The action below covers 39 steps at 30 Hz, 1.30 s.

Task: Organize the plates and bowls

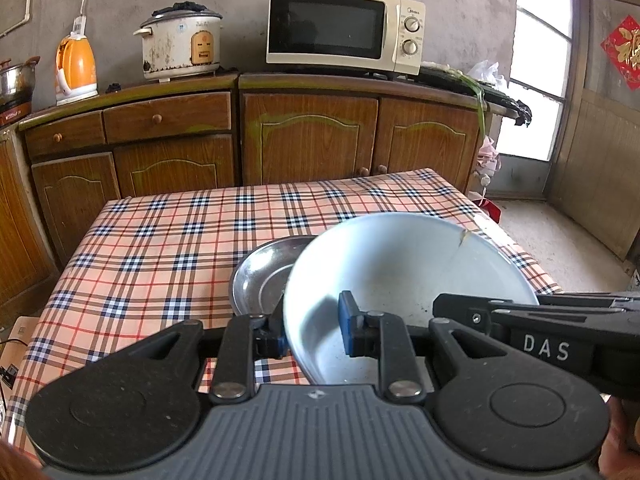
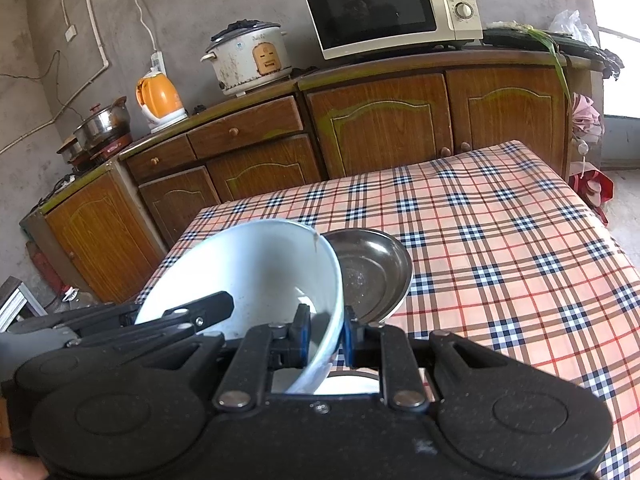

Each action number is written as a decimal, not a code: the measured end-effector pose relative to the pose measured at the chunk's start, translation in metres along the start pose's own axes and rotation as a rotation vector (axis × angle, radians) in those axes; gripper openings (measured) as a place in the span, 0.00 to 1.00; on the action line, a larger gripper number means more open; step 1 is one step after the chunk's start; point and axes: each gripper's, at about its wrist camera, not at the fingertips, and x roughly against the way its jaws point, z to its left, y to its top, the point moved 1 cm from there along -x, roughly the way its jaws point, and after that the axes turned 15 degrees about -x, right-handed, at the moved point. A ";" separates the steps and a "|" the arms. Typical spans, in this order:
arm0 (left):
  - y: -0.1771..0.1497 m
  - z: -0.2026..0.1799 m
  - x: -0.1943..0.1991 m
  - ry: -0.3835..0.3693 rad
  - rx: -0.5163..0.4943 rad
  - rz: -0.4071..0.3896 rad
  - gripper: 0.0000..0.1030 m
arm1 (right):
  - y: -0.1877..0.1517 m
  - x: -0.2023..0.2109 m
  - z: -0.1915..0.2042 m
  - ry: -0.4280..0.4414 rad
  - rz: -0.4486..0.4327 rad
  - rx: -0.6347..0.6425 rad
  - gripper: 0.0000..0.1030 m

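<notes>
A large white bowl [image 1: 404,264] with a chipped, cracked rim is held tilted above the plaid table. My left gripper [image 1: 316,334] is shut on its left rim. My right gripper [image 2: 326,338] is shut on its right rim, and the bowl also shows in the right wrist view [image 2: 256,264]. The right gripper's body shows in the left wrist view [image 1: 520,332]. A steel plate [image 1: 264,276] lies on the table just behind and under the bowl, partly hidden by it; it also shows in the right wrist view [image 2: 372,268].
The table has a plaid cloth [image 1: 168,240]. Behind it stands a wooden cabinet [image 1: 308,136] with a microwave [image 1: 344,28], a rice cooker [image 1: 182,46], an orange kettle [image 1: 76,68] and a steel pot [image 1: 16,80]. A door and open floor lie to the right.
</notes>
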 end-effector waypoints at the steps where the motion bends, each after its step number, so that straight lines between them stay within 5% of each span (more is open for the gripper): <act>1: 0.000 0.000 0.000 -0.001 0.001 0.001 0.23 | 0.000 0.000 0.000 -0.001 0.000 0.000 0.21; 39: -0.017 -0.019 0.002 -0.003 0.017 0.037 0.24 | -0.019 0.005 -0.015 -0.025 0.020 0.005 0.21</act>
